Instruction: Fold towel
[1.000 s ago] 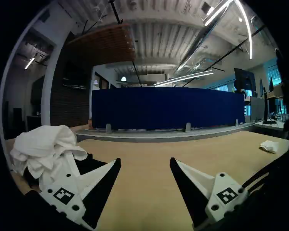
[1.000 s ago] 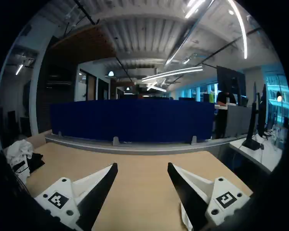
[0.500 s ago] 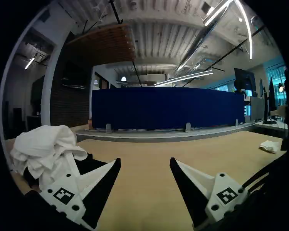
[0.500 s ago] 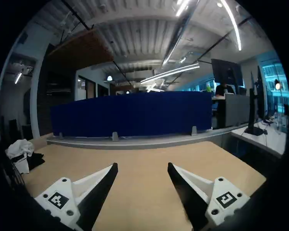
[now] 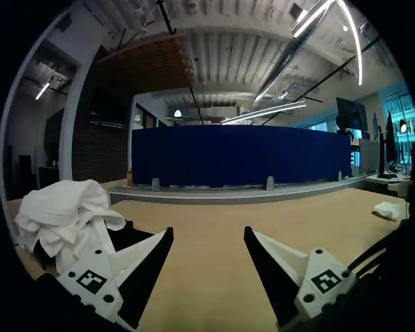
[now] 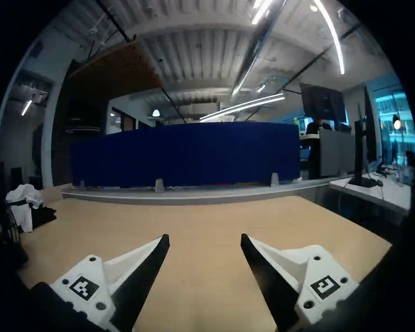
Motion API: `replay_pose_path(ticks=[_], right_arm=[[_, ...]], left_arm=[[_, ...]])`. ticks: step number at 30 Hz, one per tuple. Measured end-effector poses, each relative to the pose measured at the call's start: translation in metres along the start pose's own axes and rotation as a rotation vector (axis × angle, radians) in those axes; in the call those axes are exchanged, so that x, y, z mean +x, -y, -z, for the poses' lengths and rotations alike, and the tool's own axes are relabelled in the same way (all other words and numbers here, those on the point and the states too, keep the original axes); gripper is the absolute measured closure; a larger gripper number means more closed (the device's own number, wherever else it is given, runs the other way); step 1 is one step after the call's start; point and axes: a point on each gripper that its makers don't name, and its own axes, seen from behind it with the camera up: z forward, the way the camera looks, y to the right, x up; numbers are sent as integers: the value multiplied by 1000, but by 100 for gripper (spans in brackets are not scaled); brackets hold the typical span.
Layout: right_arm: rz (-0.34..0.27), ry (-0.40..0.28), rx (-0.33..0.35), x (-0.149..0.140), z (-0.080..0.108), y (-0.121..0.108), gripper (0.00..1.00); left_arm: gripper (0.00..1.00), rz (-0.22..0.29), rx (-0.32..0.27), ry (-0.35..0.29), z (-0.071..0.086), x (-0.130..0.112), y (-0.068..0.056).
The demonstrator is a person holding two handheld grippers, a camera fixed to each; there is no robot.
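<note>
Left claw [image 5: 208, 228] spread beside crumpled towel [image 5: 63, 213], right claw [image 6: 205, 235] spread, towel distant

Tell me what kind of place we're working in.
Most likely an open-plan office: a blue partition screen backs the wooden desk, monitors stand on neighbouring desks, and strip lights hang overhead.

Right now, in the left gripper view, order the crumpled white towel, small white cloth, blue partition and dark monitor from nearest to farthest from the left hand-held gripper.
1. crumpled white towel: close, on the left.
2. small white cloth: on the table, far right.
3. blue partition: along the table's far edge.
4. dark monitor: beyond the partition, upper right.
</note>
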Motion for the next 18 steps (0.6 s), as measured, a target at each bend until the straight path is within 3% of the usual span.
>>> replay_pose_path(ticks=[6,18], right_arm=[[35,-19,-8,-4,-1,-4,0],[38,-30,-27,-6,-3,-2,0]], left_arm=[[6,0,0,0,0,0,0],[6,0,0,0,1,0,0]])
